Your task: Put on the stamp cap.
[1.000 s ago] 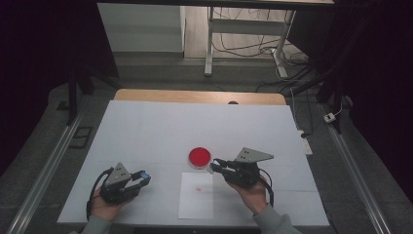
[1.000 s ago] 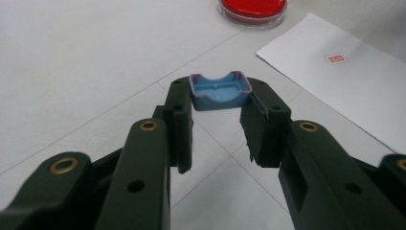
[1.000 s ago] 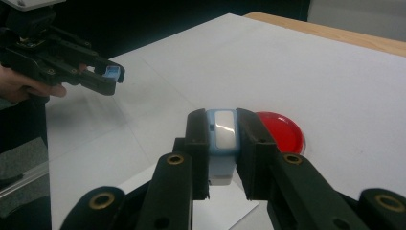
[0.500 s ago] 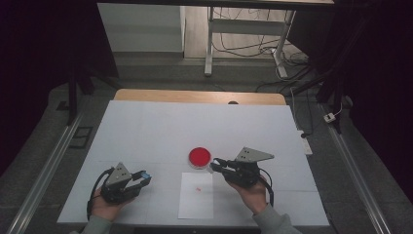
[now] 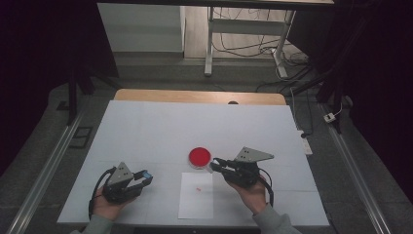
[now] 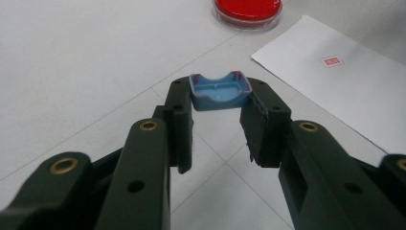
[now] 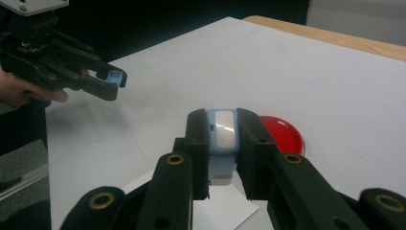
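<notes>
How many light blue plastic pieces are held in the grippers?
2. One light blue plastic cap sits between the left gripper fingertips; one light blue plastic block is clamped in the right gripper, near the red round dish.

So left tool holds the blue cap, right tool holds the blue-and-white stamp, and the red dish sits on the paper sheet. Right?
Not quite. The red dish sits on the bare table beside the paper sheet, not on it; the high view shows this. The rest holds: the left tool grips the blue cap, and the right tool grips the stamp.
</notes>
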`<state>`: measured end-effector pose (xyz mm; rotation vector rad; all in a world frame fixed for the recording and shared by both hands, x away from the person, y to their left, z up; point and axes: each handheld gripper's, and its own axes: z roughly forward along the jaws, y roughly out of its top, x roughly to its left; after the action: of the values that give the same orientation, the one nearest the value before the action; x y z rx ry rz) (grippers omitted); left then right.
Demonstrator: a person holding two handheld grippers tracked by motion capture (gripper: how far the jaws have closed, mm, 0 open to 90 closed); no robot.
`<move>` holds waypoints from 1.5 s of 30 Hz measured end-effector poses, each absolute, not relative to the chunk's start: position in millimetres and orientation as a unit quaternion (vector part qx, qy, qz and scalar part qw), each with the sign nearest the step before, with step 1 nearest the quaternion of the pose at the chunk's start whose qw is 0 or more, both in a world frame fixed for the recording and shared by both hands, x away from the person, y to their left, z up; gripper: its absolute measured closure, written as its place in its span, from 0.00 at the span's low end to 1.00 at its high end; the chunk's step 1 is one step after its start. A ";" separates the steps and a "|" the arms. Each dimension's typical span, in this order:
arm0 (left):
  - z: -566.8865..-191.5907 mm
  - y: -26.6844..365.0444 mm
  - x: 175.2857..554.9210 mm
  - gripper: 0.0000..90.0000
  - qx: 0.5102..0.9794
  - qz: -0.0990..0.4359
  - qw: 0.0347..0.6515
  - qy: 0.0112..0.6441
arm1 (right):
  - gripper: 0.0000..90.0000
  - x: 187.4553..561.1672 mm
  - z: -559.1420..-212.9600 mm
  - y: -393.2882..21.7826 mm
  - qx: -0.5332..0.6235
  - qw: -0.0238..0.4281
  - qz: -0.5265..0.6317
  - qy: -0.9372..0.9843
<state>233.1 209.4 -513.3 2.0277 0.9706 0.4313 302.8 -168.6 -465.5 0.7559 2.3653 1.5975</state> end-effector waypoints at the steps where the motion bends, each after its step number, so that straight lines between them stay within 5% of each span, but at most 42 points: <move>1: -513.3 209.1 233.2 0.72 0.807 0.172 0.413 0.386 | 0.84 302.7 -465.3 -168.6 0.255 0.094 0.539 0.797; 45: -507.7 170.6 248.1 0.72 0.821 0.172 0.414 0.352 | 0.84 302.6 -465.1 -165.9 0.260 0.097 0.544 0.792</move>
<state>248.1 170.6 -507.7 2.0646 0.8859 0.4322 302.6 -165.9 -465.1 0.7705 2.3446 1.6099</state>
